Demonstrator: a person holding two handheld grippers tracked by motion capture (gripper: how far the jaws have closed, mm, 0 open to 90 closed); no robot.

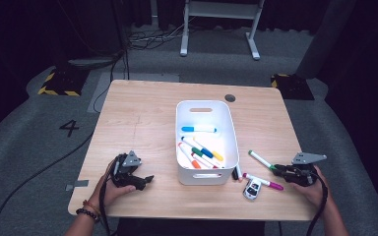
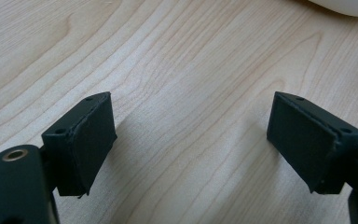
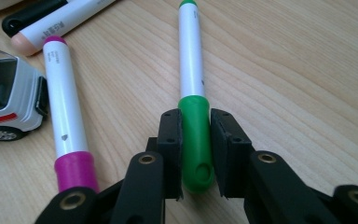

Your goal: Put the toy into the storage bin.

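My right gripper (image 3: 196,126) is shut on the green cap of a white marker (image 3: 191,65) that lies on the table; in the high view this green marker (image 1: 261,160) runs up-left from the right gripper (image 1: 281,170). A magenta-capped marker (image 3: 65,116) lies just to its left, also seen as the magenta marker (image 1: 263,181) in the high view. My left gripper (image 2: 191,135) is open over bare wood, near the table's front left (image 1: 142,181), with nothing between its jaws.
A white bin (image 1: 229,147) in the table's middle holds several markers. A small white toy car (image 1: 252,189) and a black-ended marker (image 1: 236,172) lie between the bin and my right gripper. The toy car (image 3: 4,100) sits left of the magenta marker.
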